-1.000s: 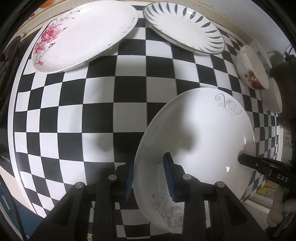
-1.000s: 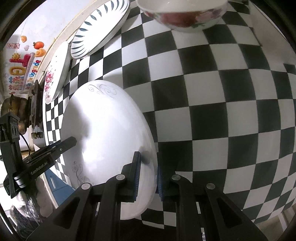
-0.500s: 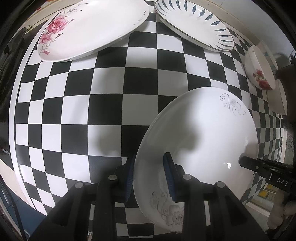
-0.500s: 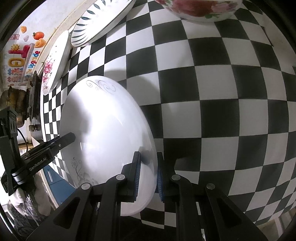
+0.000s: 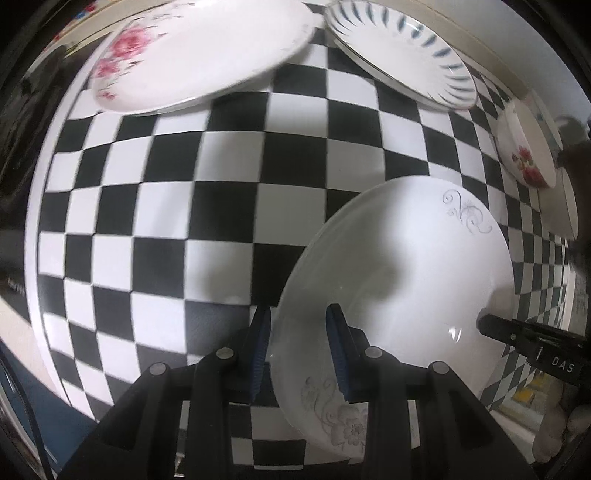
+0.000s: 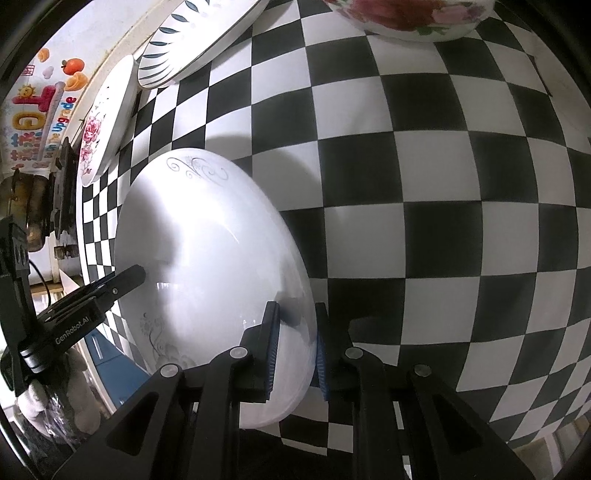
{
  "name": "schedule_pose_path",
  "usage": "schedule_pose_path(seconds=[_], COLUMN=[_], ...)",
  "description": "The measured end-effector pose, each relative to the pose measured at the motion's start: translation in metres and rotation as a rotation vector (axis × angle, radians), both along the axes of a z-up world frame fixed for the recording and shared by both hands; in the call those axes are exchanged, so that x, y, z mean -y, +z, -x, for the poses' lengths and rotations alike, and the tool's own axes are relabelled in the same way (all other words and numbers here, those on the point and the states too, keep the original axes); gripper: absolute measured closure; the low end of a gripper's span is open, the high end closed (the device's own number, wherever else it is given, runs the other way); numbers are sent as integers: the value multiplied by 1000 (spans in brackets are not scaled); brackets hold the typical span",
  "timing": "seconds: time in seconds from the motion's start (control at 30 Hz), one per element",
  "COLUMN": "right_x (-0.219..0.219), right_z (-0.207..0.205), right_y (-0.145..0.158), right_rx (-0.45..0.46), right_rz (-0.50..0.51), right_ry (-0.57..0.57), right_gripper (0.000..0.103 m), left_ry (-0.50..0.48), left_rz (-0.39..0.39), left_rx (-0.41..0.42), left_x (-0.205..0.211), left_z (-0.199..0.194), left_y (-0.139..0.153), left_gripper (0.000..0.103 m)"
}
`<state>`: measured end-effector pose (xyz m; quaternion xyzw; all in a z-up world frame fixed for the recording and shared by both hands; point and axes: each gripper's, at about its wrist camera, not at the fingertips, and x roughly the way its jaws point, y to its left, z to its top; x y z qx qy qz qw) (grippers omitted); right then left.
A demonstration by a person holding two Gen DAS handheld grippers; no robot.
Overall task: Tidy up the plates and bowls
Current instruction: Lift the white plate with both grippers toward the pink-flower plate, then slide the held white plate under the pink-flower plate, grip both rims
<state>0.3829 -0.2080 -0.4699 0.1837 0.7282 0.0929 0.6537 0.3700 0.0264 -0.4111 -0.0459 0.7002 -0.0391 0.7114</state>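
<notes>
Left wrist view: left gripper [image 5: 298,350] straddling the near rim of a white plate with grey scrollwork [image 5: 406,280], one blue pad outside the rim, the other over the plate's inner face; clamped on that rim, by the look of it, though actual pad contact hard to confirm. Plate above a black-and-white checkered tabletop [image 5: 207,192], tilted; whether any edge touches the cloth not clear. On the plate's far right edge, the black tip of the right gripper [image 5: 496,326], mostly cut off by the frame. Further back, a rose-patterned plate [image 5: 199,55] and a blue-leaf plate [image 5: 402,55], both blurred and clipped at the top. At right, a flowered bowl [image 5: 524,155], with something pale behind it too squeezed to identify.

Right wrist view: right gripper [image 6: 295,350] with jaws either side of the same plate's [image 6: 207,258] rim, easing apart at this moment, rim between the pads. Left gripper [image 6: 125,277] reaching in on the opposite edge, its pads hidden behind the rim. Rose plate [image 6: 107,122] and leaf plate [image 6: 195,40] compressed near the left edge; bowl [image 6: 410,18] cut by the top. Colourful wall stickers [image 6: 40,99] partly legible only.
</notes>
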Motion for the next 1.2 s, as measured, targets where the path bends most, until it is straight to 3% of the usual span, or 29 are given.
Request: schedule_pose_path(seconds=[0.1, 0.2, 0.3, 0.37, 0.43, 0.53, 0.63, 0.8, 0.93, 1.03, 1.2], right_x=[6, 11, 8, -1, -18, -58, -99, -165, -200, -217, -236], right_z=[-1, -4, -17, -31, -54, -99, -151, -239, -292, -318, -336], right_y=[10, 28, 58, 81, 106, 125, 125, 99, 68, 43, 9], right_rx=[9, 16, 88, 175, 298, 354, 322, 255, 198, 151, 94], right_rz=[16, 19, -2, -37, -84, -76, -64, 2, 3, 6, 18], right_ry=[-4, 13, 41, 55, 85, 208, 293, 394, 460, 499, 537], right_gripper=[82, 71, 61, 39, 28, 28, 28, 29, 30, 35, 59], left_ry=[55, 116, 182, 216, 251, 309, 400, 549, 580, 580, 550], left_rz=[-14, -23, -5, 17, 54, 66, 96, 182, 201, 206, 216], left_rx=[41, 110, 155, 176, 195, 201, 174, 106, 74, 53, 53], left_x=[-11, -26, -45, -58, -72, -94, -123, -167, -180, -185, -187], left_z=[6, 8, -1, -11, -26, -50, -71, -97, -112, -124, -141], left_y=[19, 47, 69, 79, 86, 79, 61, 17, -6, -20, -28], left_gripper=[74, 74, 70, 70, 66, 66, 66, 66, 66, 66, 66])
